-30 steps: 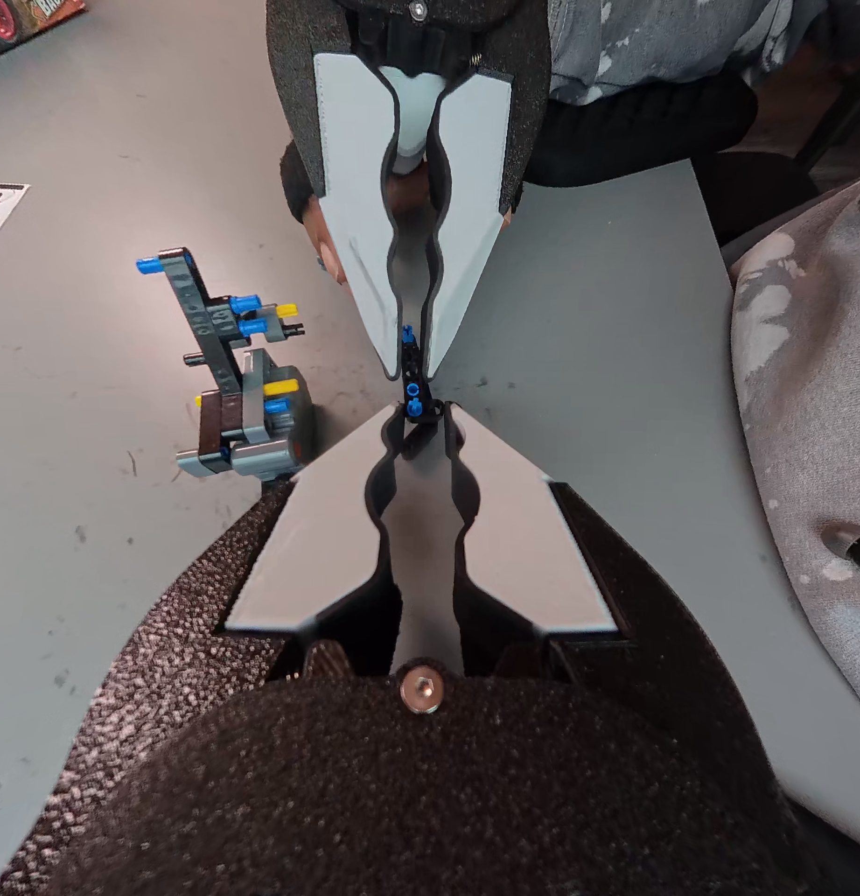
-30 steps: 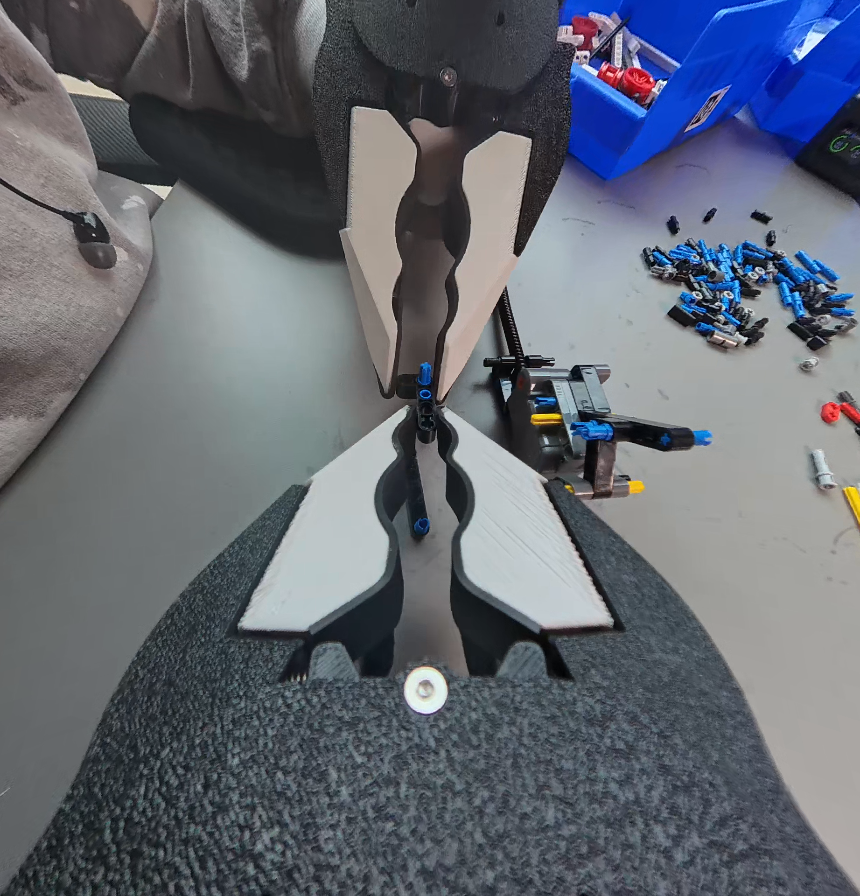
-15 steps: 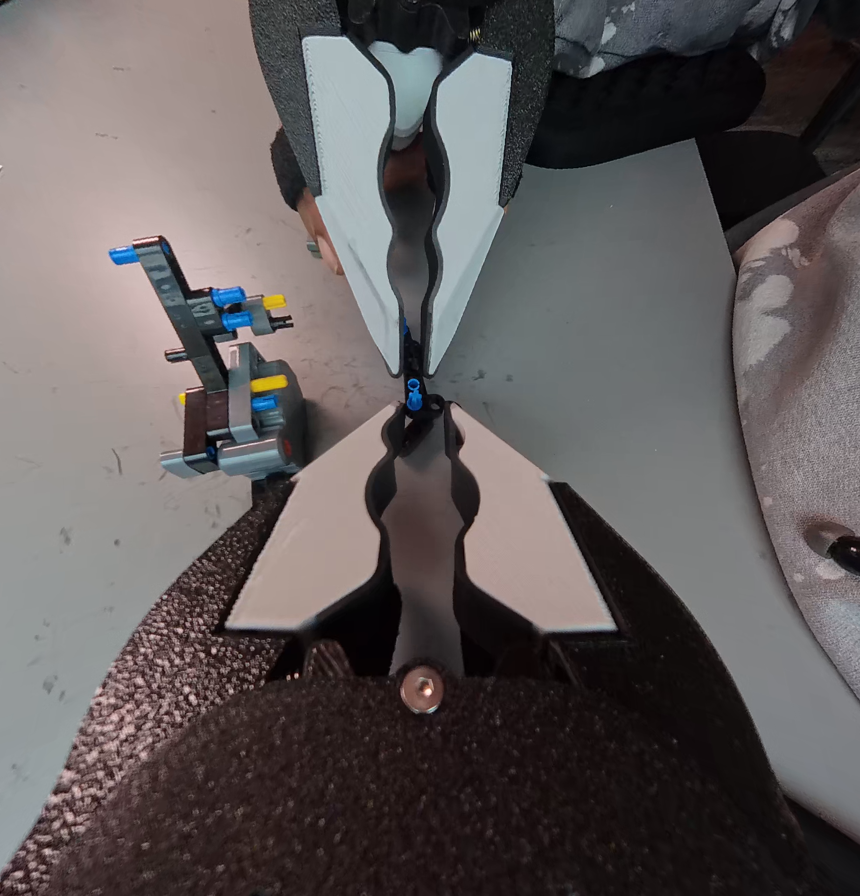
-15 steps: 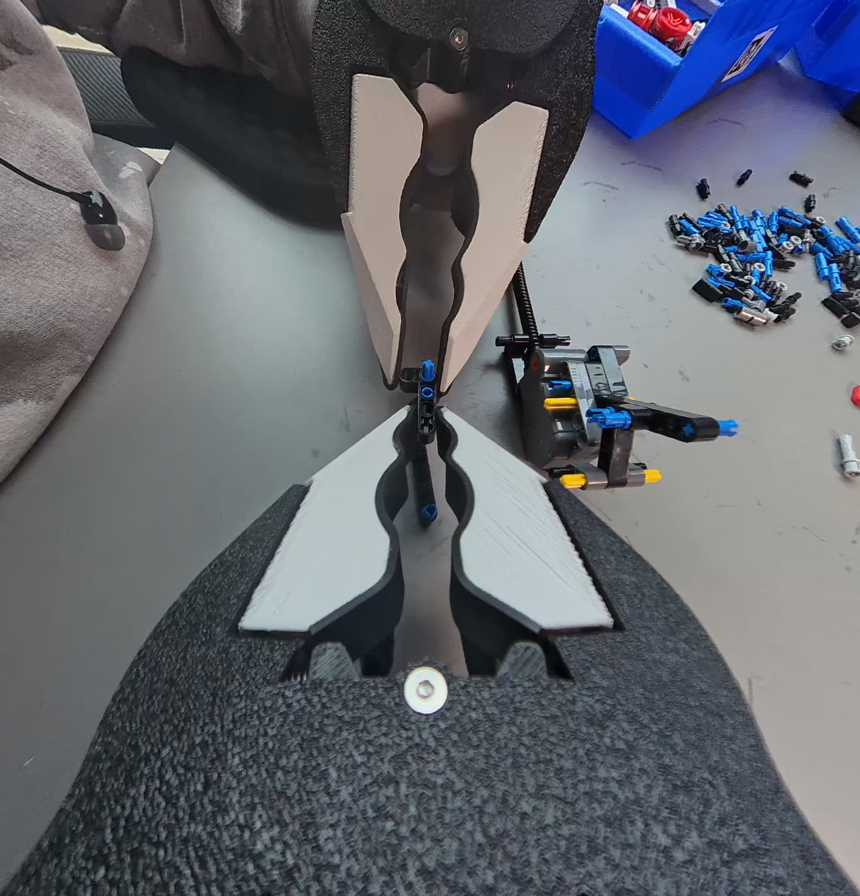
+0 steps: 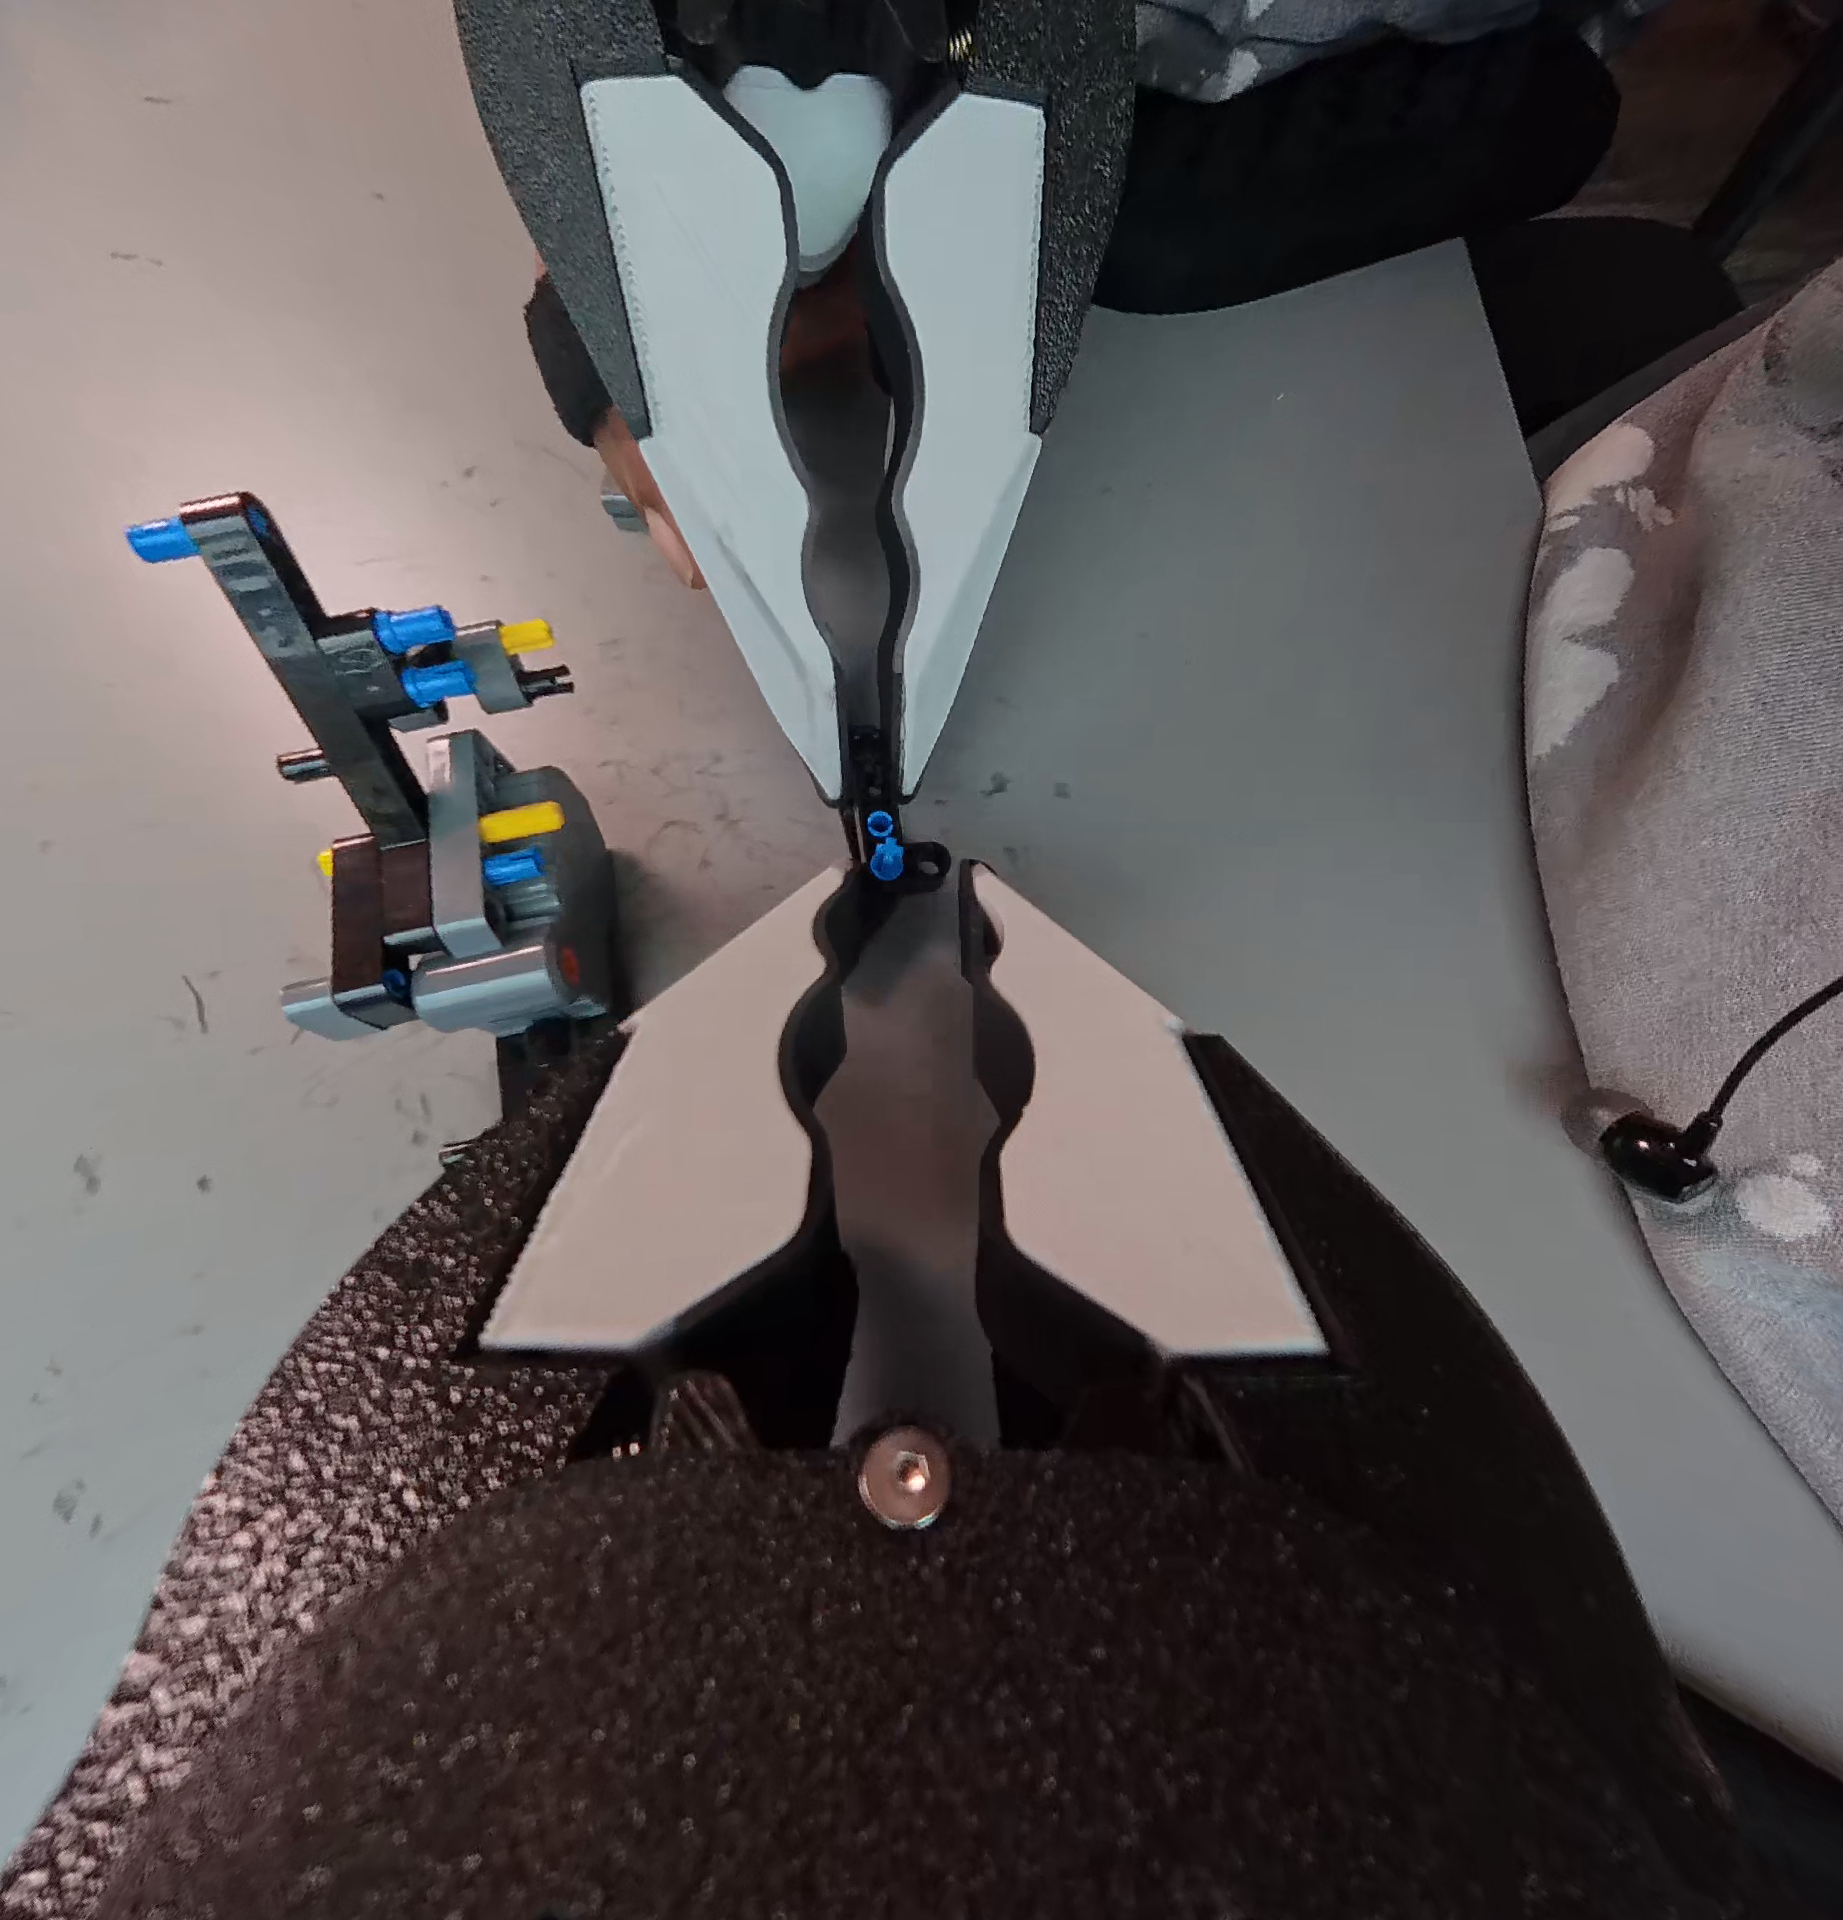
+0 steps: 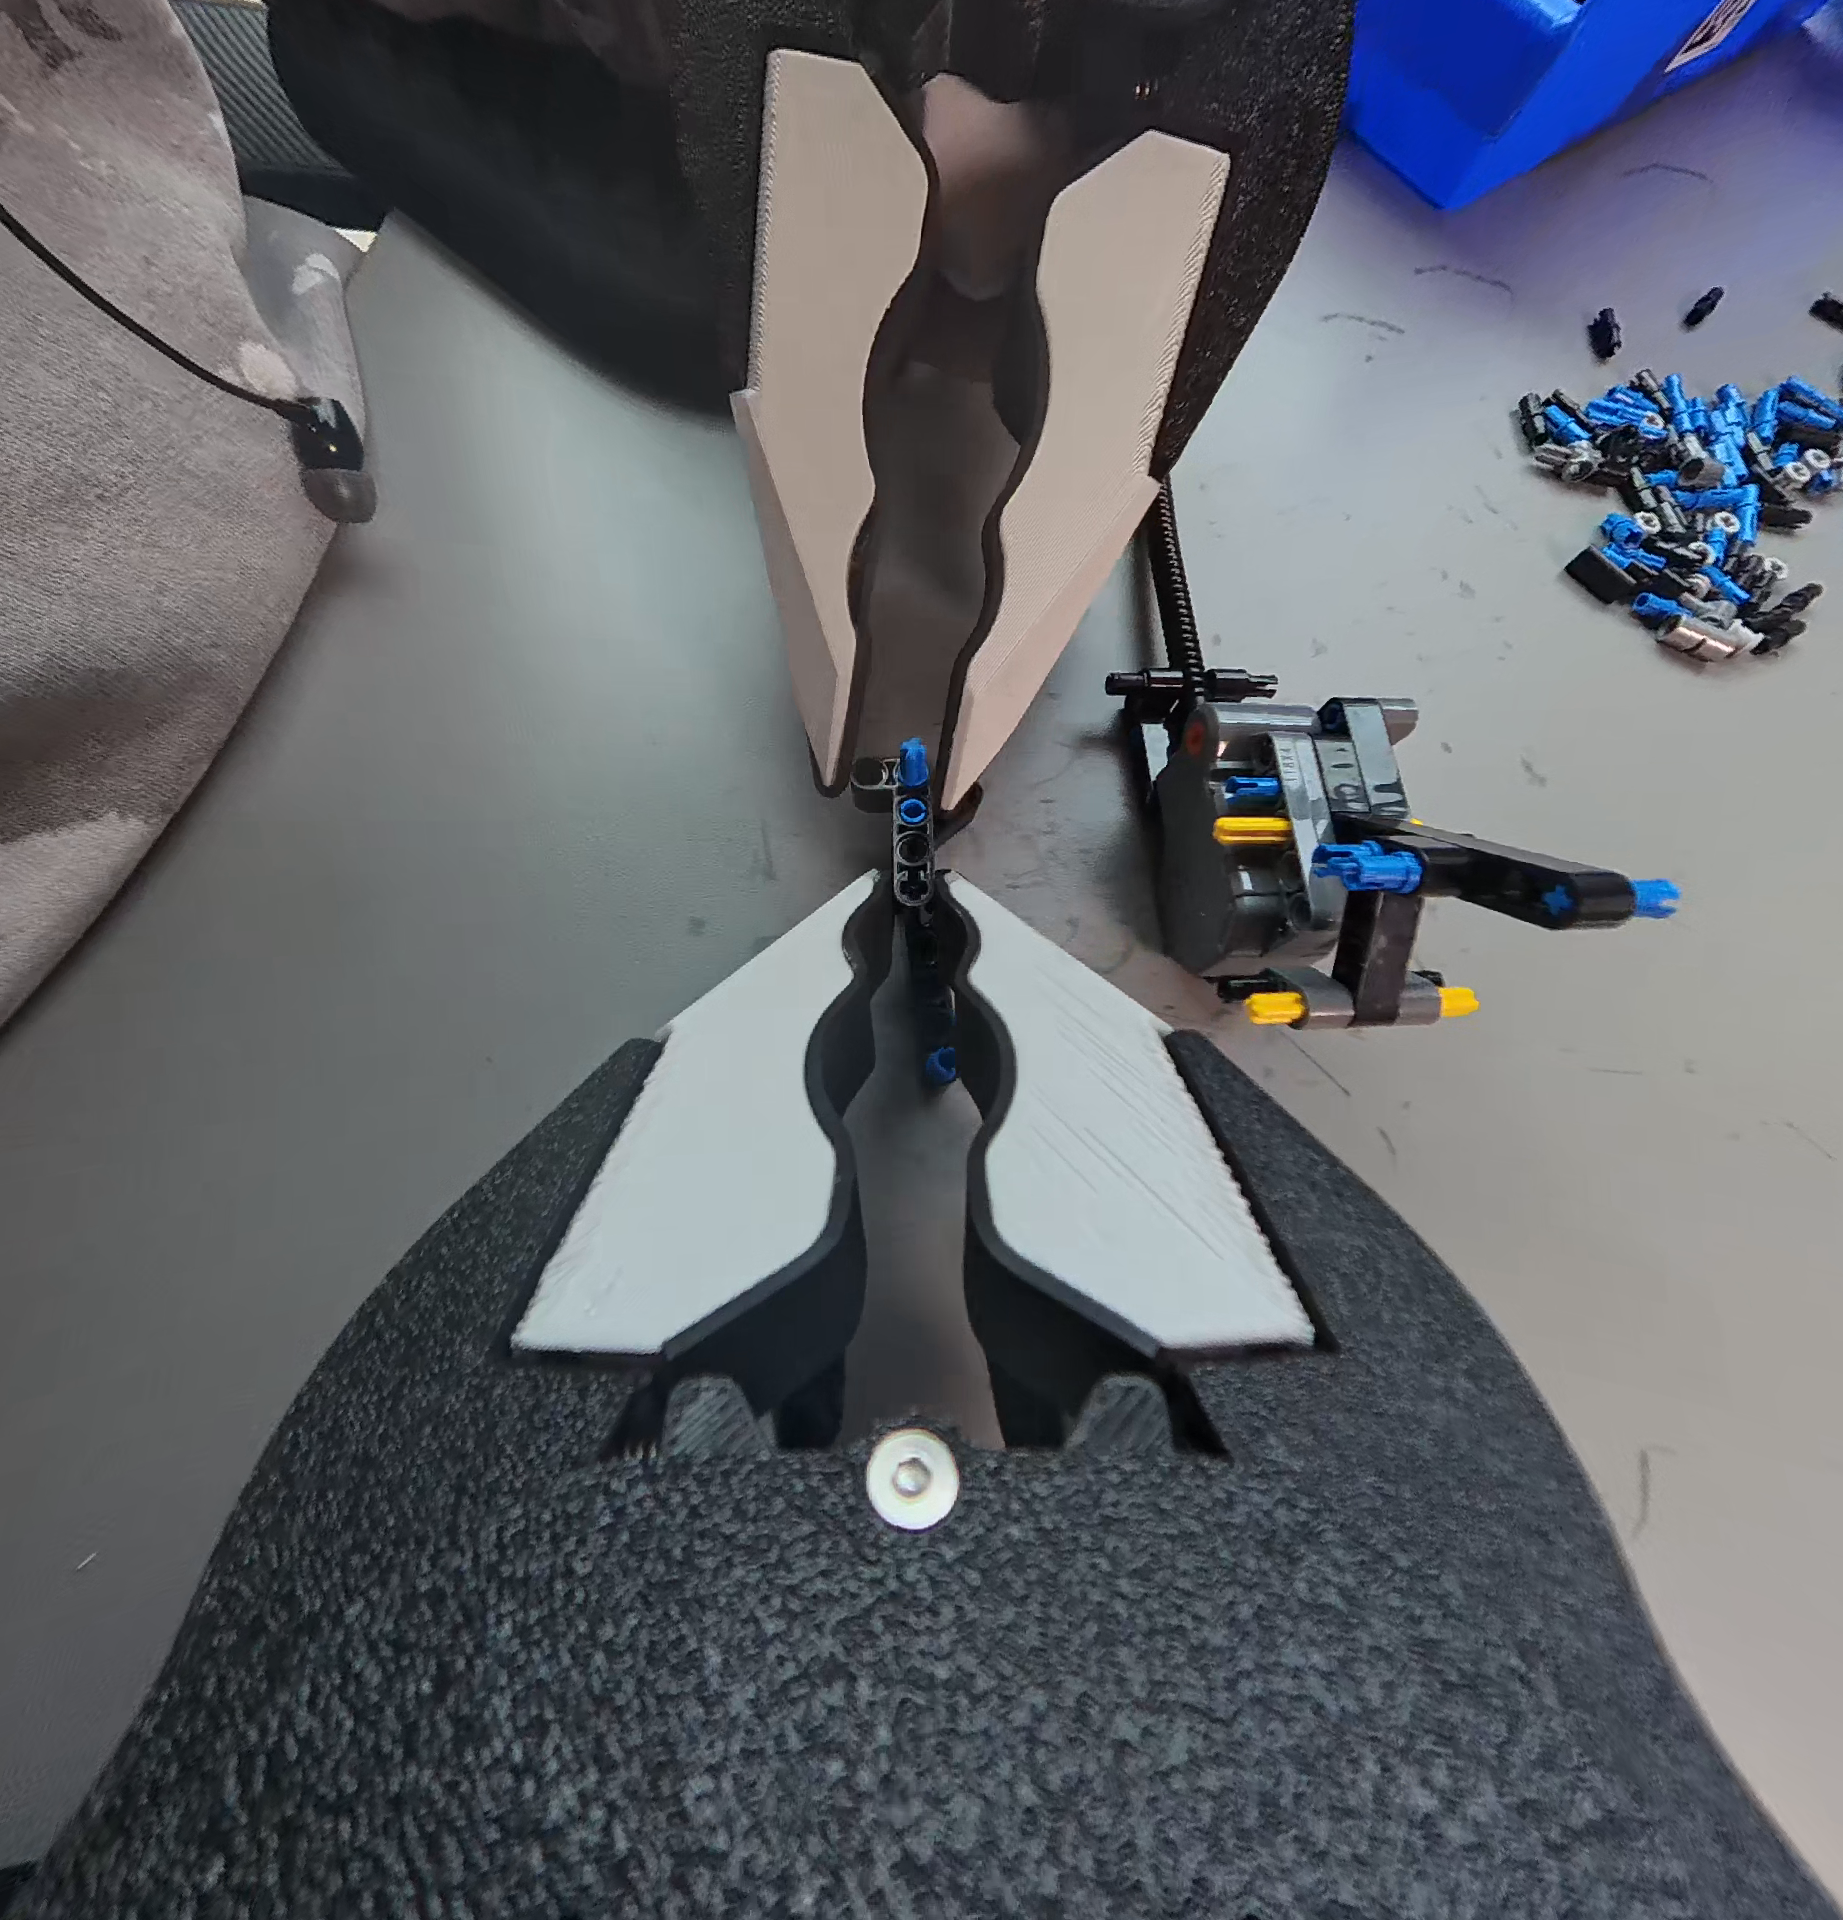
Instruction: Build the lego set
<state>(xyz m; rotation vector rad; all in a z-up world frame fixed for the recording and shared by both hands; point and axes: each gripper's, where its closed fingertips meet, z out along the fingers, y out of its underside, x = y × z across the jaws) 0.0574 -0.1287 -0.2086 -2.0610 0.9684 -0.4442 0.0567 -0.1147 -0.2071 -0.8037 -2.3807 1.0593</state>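
My two grippers meet tip to tip above the grey table (image 5: 1260, 727). My right gripper (image 6: 912, 883) is shut on a thin black beam (image 6: 912, 852) with blue pins; both also show in the left wrist view, the gripper (image 5: 875, 790) and the beam (image 5: 867, 753). My left gripper (image 5: 901, 883) is shut on a small black connector with a blue pin (image 5: 896, 860), pressed against the beam's end; both also show in the right wrist view, the gripper (image 6: 896, 784) and the connector (image 6: 881, 774). The partly built grey and black model (image 5: 439, 831) (image 6: 1312, 883) stands on the table beside them.
A pile of loose blue and black pins (image 6: 1706, 488) lies at the far right, near a blue bin (image 6: 1519, 94). A person's grey mottled clothing (image 5: 1706, 831) with a black earbud on a cord (image 5: 1655, 1158) lies along the table edge. A hand (image 5: 647, 499) holds the right gripper.
The two grippers have stayed tip to tip and drawn slightly closer. The connector's blue pin now sits against the beam's end. The model has not moved on the table.
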